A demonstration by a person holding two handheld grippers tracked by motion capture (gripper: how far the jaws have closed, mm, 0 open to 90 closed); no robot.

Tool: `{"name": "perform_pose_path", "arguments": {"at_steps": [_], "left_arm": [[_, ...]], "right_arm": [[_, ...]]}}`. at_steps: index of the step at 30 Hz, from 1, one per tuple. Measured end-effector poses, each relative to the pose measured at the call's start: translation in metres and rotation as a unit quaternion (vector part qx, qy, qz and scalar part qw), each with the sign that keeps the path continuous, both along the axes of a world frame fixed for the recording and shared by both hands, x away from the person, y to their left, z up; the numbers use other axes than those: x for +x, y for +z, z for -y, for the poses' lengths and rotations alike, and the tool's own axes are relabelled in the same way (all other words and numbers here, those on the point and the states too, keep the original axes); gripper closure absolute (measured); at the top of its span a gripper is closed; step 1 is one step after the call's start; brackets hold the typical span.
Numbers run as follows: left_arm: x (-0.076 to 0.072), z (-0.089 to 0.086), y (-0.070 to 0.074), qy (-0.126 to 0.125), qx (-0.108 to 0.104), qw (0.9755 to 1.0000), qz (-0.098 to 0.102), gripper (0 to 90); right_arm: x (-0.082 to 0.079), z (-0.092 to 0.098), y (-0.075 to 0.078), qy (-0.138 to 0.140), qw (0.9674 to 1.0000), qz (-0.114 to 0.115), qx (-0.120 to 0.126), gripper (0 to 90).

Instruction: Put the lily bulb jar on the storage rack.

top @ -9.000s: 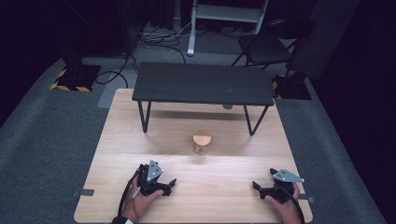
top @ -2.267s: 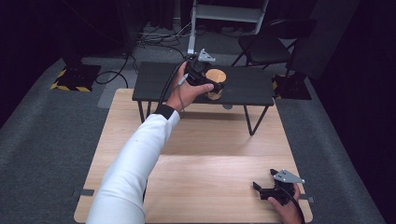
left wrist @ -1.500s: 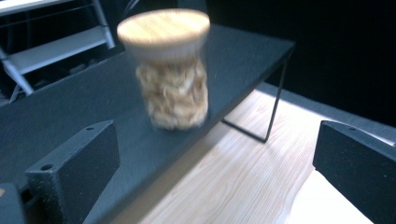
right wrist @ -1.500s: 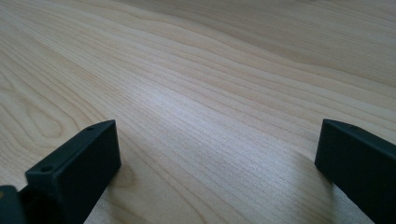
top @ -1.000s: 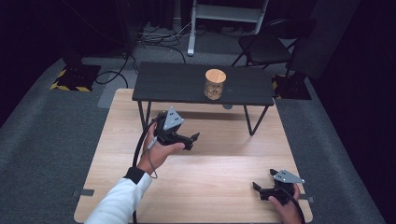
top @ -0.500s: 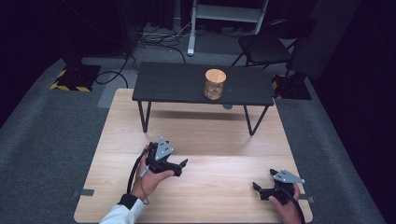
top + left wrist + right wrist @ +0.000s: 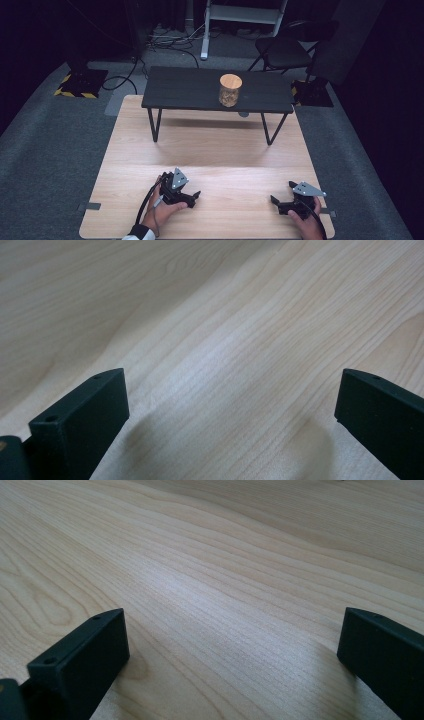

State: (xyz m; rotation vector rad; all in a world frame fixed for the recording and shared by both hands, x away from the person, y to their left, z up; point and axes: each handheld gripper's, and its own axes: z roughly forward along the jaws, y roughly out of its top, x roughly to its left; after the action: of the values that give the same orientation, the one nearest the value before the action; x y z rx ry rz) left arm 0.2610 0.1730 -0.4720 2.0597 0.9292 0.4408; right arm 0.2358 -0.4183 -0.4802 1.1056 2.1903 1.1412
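Observation:
A glass jar with a wooden lid (image 7: pixel 230 90) stands upright on the small black table (image 7: pixel 180 92), right of its middle. My left gripper (image 7: pixel 195 196) rests low on the wooden board (image 7: pixel 215 150) near its front left, jaws wide apart with only wood grain between them (image 7: pixel 230 390). My right gripper (image 7: pixel 274 202) sits at the board's front right, also open and empty, with bare wood between its jaws (image 7: pixel 235 630). Both grippers are far in front of the jar.
The black table stands on thin legs (image 7: pixel 156 125) at the board's far edge. Grey carpet (image 7: pixel 50 150) surrounds the board. A chair (image 7: pixel 285 50) and cables (image 7: pixel 165 37) lie beyond the table. Tape strips (image 7: pixel 89 206) mark the board's front corners.
My left gripper carried the jar up from the board onto the black table, let it go, then drew back to the board's front left. The right gripper has stayed put.

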Motion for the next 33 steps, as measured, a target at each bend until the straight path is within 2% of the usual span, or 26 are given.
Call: {"name": "perform_pose_path", "arguments": {"at_steps": [1,14,16,33], "left_arm": [[-0.003,0.0,-0.004,0.0,0.0,1.0,0.01,0.5],[-0.007,-0.003,-0.012,0.0,-0.012,0.9996,0.027,0.4],[-0.006,-0.004,-0.014,-0.007,-0.015,0.9994,0.031,0.4],[-0.005,-0.005,-0.014,-0.009,-0.015,0.9994,0.031,0.5]], "right_arm": [[0.0,0.0,0.0,0.001,1.0,0.0,0.0,0.0],[0.0,0.0,0.0,0.0,1.0,0.0,0.0,0.0],[0.0,0.0,0.0,0.0,1.0,0.0,0.0,0.0],[0.0,0.0,0.0,0.0,1.0,0.0,0.0,0.0]]}}
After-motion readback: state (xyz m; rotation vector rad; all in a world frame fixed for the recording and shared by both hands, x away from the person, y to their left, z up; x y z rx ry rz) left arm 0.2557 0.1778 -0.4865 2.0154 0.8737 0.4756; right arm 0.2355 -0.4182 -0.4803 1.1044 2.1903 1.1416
